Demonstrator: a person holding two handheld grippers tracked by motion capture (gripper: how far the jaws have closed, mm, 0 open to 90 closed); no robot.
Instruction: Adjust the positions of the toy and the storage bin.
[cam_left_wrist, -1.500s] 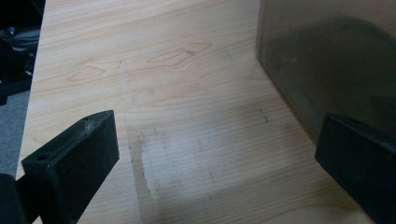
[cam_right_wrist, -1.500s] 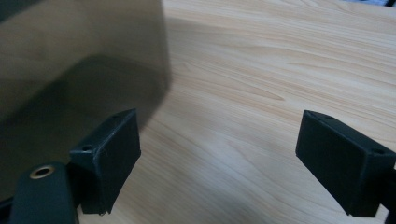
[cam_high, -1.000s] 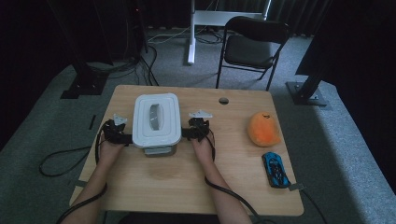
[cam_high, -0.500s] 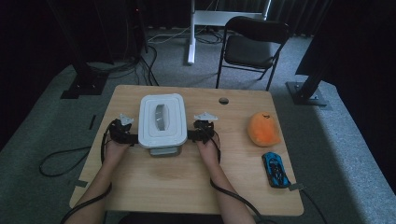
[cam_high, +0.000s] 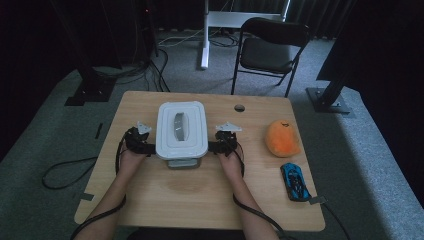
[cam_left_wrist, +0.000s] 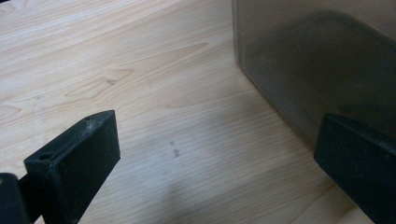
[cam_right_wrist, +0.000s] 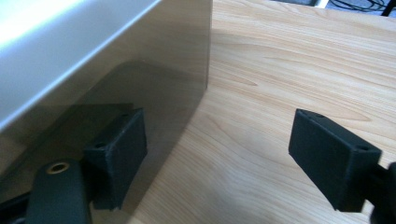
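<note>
Both grippers stand open against a white-lidded box (cam_high: 181, 131) on the wooden table (cam_high: 200, 200). Left gripper (cam_high: 145, 146) flanks its left wall, and right gripper (cam_high: 217, 146) its right wall. One jaw of each lies against the box wall, while the other is over bare wood.

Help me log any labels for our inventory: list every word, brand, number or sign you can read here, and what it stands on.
None can be read.
White lidded container: no print shows on the lid or on its side.
Orange plush toy: a small dark mark near the top, too small to read.
Blue toy car: dark patterning, no legible text.
Wooden table: bare of print.
</note>
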